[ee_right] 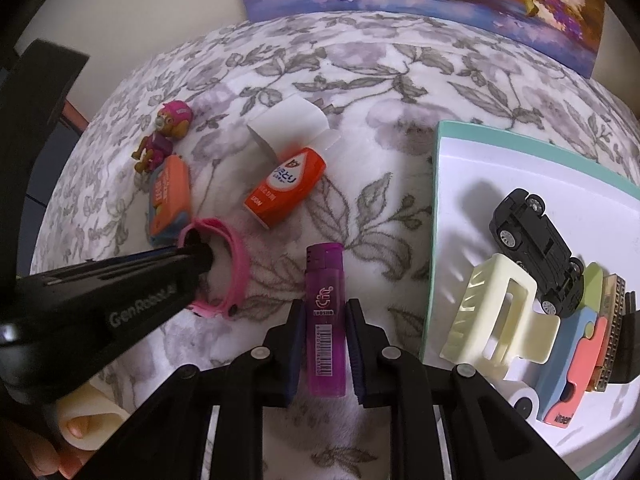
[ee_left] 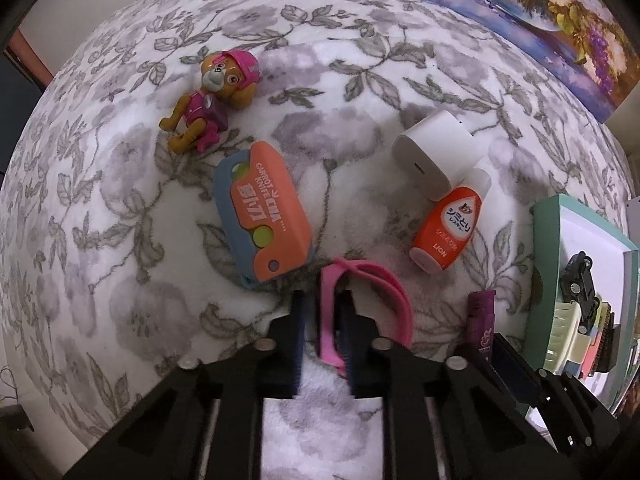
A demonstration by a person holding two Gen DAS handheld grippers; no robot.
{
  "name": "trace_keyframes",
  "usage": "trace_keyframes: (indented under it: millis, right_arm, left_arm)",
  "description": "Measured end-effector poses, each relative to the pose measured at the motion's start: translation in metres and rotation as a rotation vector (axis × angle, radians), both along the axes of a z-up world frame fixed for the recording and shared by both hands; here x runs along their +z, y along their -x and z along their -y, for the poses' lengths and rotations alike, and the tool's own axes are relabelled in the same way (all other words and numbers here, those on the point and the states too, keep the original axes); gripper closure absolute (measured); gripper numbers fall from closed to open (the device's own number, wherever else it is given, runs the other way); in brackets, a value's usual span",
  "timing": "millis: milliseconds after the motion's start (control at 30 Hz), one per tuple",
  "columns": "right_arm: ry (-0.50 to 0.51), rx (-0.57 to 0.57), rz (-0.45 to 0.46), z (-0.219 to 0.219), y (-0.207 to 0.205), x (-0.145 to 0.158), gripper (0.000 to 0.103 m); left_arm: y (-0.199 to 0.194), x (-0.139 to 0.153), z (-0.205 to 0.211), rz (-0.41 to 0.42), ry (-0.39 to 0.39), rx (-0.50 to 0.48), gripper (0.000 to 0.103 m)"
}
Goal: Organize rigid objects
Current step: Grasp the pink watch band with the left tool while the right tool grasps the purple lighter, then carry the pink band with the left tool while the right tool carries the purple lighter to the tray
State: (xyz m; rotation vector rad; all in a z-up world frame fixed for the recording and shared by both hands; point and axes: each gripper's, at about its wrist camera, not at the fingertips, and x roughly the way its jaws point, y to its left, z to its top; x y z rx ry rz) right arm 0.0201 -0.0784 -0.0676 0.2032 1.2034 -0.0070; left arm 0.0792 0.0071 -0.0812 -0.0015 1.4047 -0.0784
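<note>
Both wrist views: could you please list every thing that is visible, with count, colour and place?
plastic toy puppy: 1, pink and tan, far left on blanket
carrot knife box: 1, orange and blue, beside puppy
square charger: 1, white, touching bottle
small LION bottle: 1, orange
silicone band: 1, pink
plastic lighter: 1, purple
shallow tray: 1, white, teal rim, right
toy car: 1, black, in tray
hair claw: 1, cream, in tray
left tongs: shut on band
right tongs: shut on lighter

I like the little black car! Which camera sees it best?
The right wrist view: the black toy car lies whole and near in the tray. The left wrist view squeezes it small against the picture's right edge.
</note>
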Motion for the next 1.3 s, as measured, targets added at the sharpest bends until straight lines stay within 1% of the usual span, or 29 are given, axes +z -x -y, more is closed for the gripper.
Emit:
trace_keyframes:
  millis: [167, 300, 467, 733, 767, 933, 1133, 1300]
  right_arm:
    - [-0.005, -0.006, -0.005, 0.001, 0.001, 0.0, 0.081]
    - [-0.062, -0.038, -0.002, 0.006, 0.001, 0.004, 0.082]
    - [-0.079, -0.053, 0.013, 0.01, 0.001, 0.012, 0.082]
    - [-0.089, -0.068, 0.12, 0.016, 0.007, 0.05, 0.082]
    - [-0.081, -0.078, 0.133, 0.02, 0.009, 0.054, 0.082]
    - [-0.09, -0.131, 0.156, 0.04, 0.013, 0.064, 0.082]
    - [-0.081, -0.211, 0.184, 0.077, 0.024, 0.073, 0.082]
    - [-0.029, -0.285, 0.169, 0.11, 0.034, 0.071, 0.082]
  left_arm:
    - [-0.001, 0.008, -0.006, 0.005, 0.013, 0.011, 0.091]
    - [0.001, 0.027, -0.021, 0.038, 0.022, 0.015, 0.091]
    - [0.001, 0.048, -0.027, 0.083, 0.039, 0.026, 0.091]
    - [0.008, 0.081, -0.034, 0.171, 0.045, 0.035, 0.091]
    - [0.01, 0.078, -0.027, 0.179, 0.044, 0.034, 0.091]
    - [0.014, 0.087, -0.014, 0.204, 0.056, 0.003, 0.091]
    - [0.021, 0.089, 0.012, 0.187, 0.108, -0.055, 0.091]
    - [0.031, 0.092, 0.039, 0.18, 0.121, -0.124, 0.091]
